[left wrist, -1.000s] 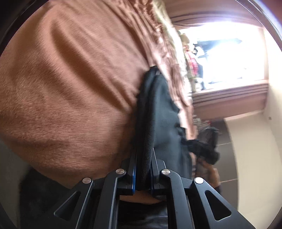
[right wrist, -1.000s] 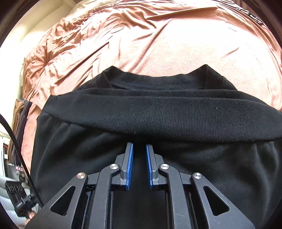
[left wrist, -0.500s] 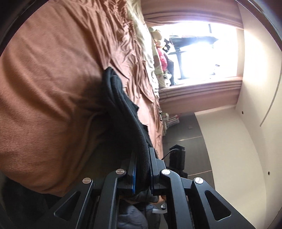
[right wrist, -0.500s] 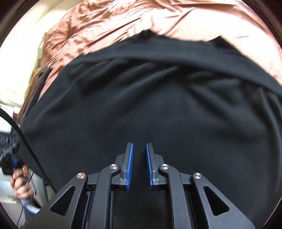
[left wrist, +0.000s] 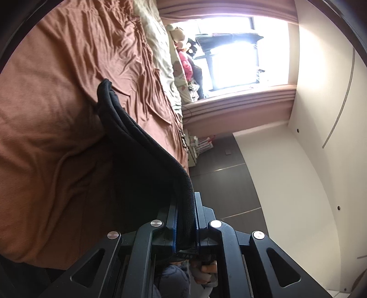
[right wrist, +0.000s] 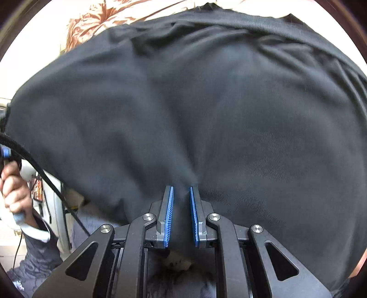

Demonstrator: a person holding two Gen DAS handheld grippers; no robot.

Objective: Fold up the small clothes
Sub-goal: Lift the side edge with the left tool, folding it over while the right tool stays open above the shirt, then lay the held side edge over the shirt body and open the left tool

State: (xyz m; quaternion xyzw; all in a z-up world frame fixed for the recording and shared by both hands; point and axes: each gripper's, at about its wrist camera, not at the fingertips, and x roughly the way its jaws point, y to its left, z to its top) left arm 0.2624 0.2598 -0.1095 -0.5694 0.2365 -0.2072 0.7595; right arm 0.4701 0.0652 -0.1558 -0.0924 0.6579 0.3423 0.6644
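A black garment [left wrist: 137,149] hangs above the brown bedsheet [left wrist: 52,103], and my left gripper [left wrist: 185,199] is shut on its thick ribbed edge. From there the edge runs up and away to a rounded corner. In the right wrist view the same black garment [right wrist: 195,103] fills nearly the whole frame as a broad smooth sheet. My right gripper [right wrist: 181,190] grips it at the bottom, where a crease rises from between the blue pads [right wrist: 169,206]. Only a strip of bedsheet [right wrist: 91,20] shows above the cloth.
A person's hand [right wrist: 13,183] holds the other gripper's handle at the far left, with a black cable [right wrist: 45,176] trailing from it. Beyond the bed are soft toys [left wrist: 183,57], a bright window [left wrist: 231,62], curtains and a pale wall.
The garment has been lifted off the bed and pulled toward me. In the right wrist view it went from a folded shape on the sheet to a spread sheet covering the view.
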